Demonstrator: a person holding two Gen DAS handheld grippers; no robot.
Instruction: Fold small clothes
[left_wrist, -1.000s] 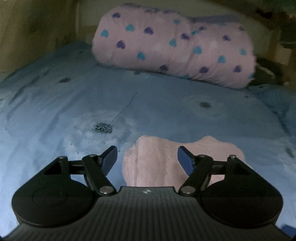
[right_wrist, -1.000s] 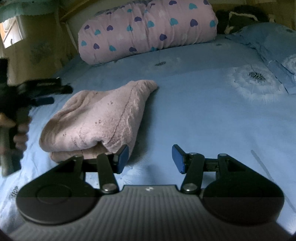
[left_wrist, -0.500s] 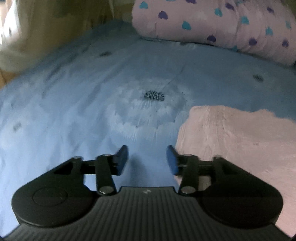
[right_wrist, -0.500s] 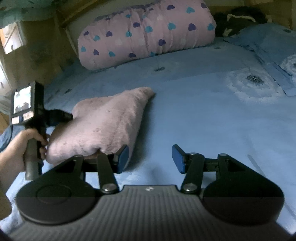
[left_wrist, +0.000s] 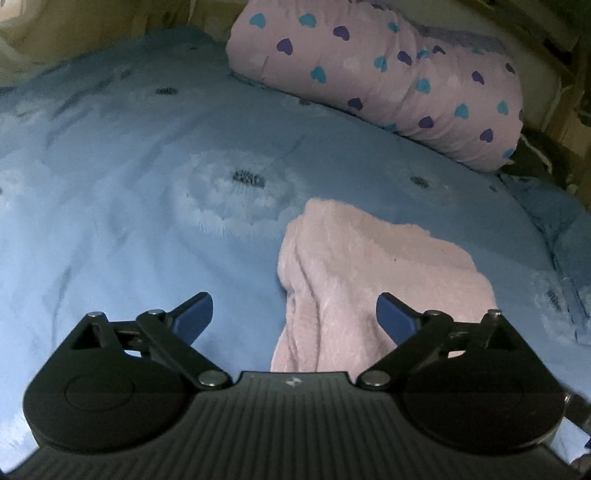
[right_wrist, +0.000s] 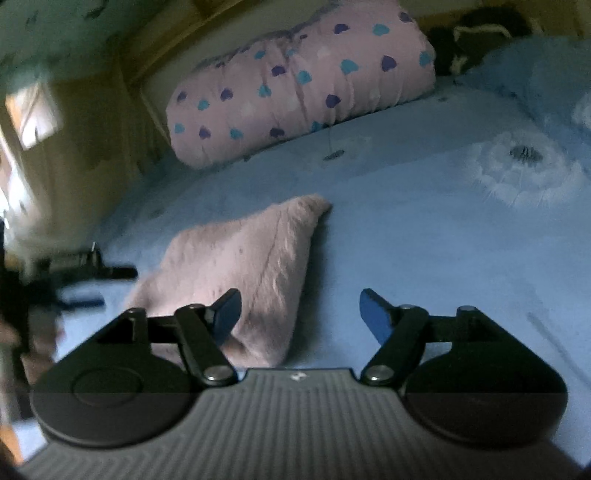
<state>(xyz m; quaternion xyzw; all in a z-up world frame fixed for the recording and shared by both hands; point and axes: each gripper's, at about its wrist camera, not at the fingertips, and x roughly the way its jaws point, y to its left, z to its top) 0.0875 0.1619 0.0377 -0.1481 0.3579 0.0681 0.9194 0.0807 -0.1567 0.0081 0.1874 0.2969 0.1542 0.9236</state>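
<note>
Both tools, left tool (left_wrist: 294, 314) and right tool (right_wrist: 300, 308), are opening, gripping nothing, over a folded pink garment (left_wrist: 373, 273) on the bed (left_wrist: 129, 206). Fold looks finished; next, likely set it aside.

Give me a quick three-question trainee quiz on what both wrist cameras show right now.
1. True or false: the pink garment lies folded on the blue bedsheet.
2. The big bundle at the head of the bed is printed with: A) stripes B) hearts C) stars
3. Is either the left gripper or the right gripper clamped on cloth?

Key:
1. True.
2. B.
3. No. Both sets of jaws are opening; cloth lies between each pair, but the pads do not press on it.
</note>
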